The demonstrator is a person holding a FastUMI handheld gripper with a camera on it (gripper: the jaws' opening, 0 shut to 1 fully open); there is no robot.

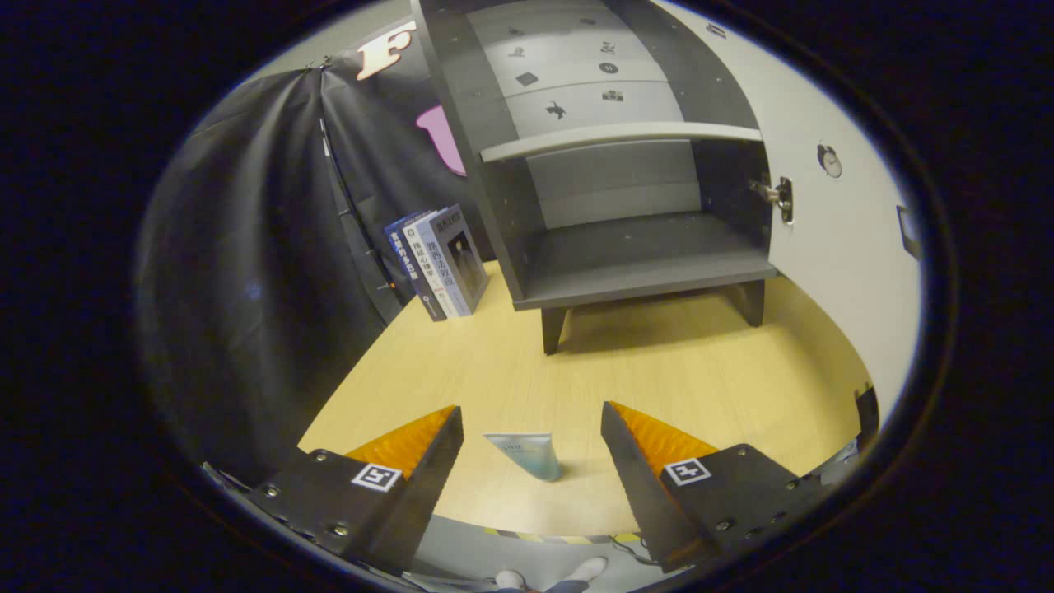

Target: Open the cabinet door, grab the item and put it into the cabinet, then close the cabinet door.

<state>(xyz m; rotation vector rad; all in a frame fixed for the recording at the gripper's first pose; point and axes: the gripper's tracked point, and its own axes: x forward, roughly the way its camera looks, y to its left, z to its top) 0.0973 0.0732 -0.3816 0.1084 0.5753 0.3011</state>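
Left to right: books (438, 262) leaning beside the cabinet (626, 247); its door (832, 247) swung open, lower shelf bare. My gripper (531, 428) is spread wide, holding nothing; the tube (527, 453) stands between my fingers on the table (659, 379).

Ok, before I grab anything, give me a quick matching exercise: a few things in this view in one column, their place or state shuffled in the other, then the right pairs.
Things:
1. cabinet door
2. tube
3. books
4. gripper

Place or state:
A. standing upright beside the cabinet's left wall
B. swung open at the cabinet's right
C. open, fingers spread either side of the tube
D. on the table, between the fingers, touching neither

Pairs: 1-B, 2-D, 3-A, 4-C
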